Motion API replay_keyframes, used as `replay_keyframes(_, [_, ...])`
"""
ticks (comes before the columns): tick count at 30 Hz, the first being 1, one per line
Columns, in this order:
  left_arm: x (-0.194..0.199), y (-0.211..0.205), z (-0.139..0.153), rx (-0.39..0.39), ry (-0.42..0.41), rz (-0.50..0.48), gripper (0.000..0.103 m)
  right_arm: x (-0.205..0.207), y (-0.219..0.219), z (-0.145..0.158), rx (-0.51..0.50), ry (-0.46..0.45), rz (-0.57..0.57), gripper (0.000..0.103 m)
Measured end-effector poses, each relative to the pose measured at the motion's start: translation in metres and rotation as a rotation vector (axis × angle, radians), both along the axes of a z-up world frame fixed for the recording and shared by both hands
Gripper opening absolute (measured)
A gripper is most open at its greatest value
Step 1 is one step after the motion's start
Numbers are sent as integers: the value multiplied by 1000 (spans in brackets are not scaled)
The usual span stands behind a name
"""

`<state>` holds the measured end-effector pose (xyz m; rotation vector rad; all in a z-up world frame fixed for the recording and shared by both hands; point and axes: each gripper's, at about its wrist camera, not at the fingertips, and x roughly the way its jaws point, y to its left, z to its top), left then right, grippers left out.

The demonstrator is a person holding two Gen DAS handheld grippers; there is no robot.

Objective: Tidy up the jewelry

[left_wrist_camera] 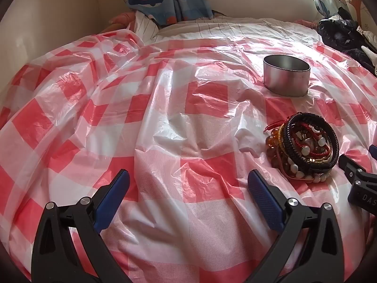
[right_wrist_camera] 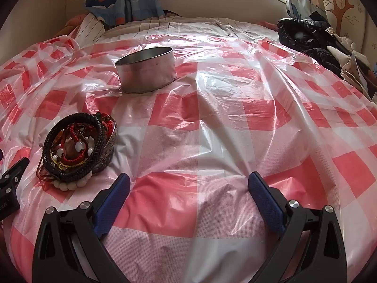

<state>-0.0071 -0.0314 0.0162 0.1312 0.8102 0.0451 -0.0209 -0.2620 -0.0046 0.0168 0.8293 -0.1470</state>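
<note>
Item 1. Pile of bracelets [left_wrist_camera: 304,148]: braided black cords, red string and pale and amber beads, stacked in a heap on the bed's red-checked plastic sheet [left_wrist_camera: 165,108]. From the left wrist view it lies at 3 o'clock; from the right wrist view, at 9 o'clock.

Item 2. Round metal tin [right_wrist_camera: 146,69], lidless, beyond the pile at about 12 o'clock of it, well apart. Probably the destination.

Item 3. Left hand-held gripper [left_wrist_camera: 188,186]: jaws wide apart, nothing between them, over bare sheet.

Item 4. Right hand-held gripper [right_wrist_camera: 188,188]: likewise spread and empty.

Handling note: the strands look tangled. Best to take one outer loop, such as a black braid, at its edge and lift slowly, steadying the heap with the other tool so the rest does not drag along.

Not determinable: the tin's contents, the number of pieces, and any clasps or knots within the heap. Each tool shows only in part in the other's view.
</note>
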Motion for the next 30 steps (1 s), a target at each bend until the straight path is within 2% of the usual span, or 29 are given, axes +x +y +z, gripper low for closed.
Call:
replay_keyframes(21, [0, -1, 0, 1, -1, 0, 97, 0, 0, 0, -4, 2, 0, 96])
replay_keyframes(26, [1, 0, 1, -23, 5, -8, 97, 0, 0, 0, -4, 2, 0, 96])
replay_keyframes(30, [-2, -3, 7, -29, -27, -41, 97, 0, 0, 0, -3, 3, 0, 96])
